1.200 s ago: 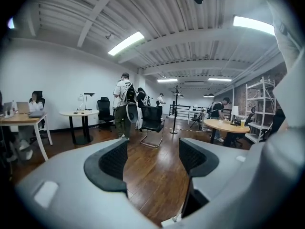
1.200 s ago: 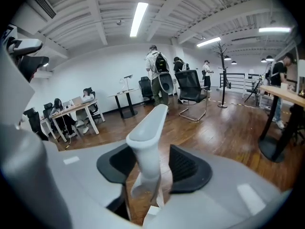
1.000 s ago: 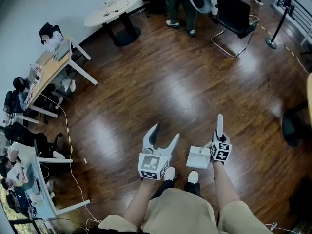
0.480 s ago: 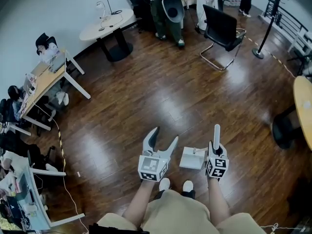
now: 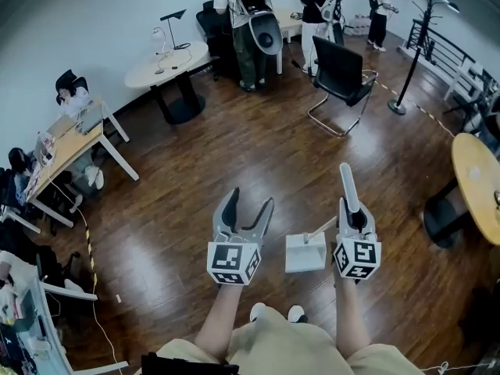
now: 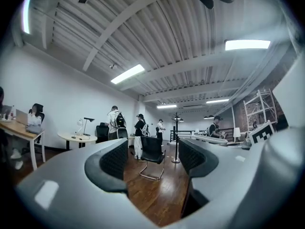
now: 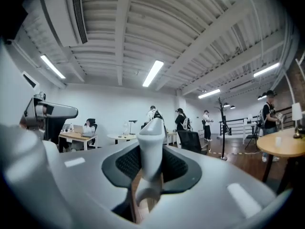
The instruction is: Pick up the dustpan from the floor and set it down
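White dustpan hangs above the floor, its handle pinched in the narrow-clamped right tool. The left tool gapes empty. With so slim a grip, the pan may swivel or slip.

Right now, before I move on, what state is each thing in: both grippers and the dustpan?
Left gripper: jaws apart, nothing between them.
Right gripper: jaws shut on the handle.
Dustpan: lifted off the floor, hanging from that grip.
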The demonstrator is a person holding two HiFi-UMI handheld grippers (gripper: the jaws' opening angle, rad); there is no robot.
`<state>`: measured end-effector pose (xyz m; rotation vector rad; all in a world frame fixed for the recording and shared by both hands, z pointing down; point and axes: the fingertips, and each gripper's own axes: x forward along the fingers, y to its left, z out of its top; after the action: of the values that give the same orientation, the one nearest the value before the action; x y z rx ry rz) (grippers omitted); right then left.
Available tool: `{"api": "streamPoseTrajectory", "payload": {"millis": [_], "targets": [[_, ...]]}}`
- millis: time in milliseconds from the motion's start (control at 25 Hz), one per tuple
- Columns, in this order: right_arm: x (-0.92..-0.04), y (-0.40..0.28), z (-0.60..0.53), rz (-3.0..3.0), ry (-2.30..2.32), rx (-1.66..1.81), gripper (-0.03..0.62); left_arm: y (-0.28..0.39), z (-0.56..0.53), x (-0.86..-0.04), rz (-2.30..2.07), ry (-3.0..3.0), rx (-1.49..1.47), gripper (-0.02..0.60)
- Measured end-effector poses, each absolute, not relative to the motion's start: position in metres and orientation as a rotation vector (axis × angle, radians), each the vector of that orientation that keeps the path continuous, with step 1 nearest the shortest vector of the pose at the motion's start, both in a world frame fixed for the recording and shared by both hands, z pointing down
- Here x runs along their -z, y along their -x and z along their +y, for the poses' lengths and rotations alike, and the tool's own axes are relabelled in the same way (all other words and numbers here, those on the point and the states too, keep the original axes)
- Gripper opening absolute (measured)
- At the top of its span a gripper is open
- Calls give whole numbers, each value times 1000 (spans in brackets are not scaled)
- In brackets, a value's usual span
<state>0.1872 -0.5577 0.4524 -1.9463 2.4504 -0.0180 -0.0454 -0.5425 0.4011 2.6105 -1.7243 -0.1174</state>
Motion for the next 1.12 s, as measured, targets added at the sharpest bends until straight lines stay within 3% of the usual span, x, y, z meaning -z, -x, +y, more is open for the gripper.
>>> {"api": "streamPoseTrajectory", "payload": {"millis": [480, 1120], "targets": [[-310, -170, -522, 2344, 1858, -233, 89, 70, -524, -326, -1924, -2577, 171, 308], [-329, -170, -504, 2348, 1893, -149, 89, 75, -522, -345, -1953, -2501, 65, 307]]}}
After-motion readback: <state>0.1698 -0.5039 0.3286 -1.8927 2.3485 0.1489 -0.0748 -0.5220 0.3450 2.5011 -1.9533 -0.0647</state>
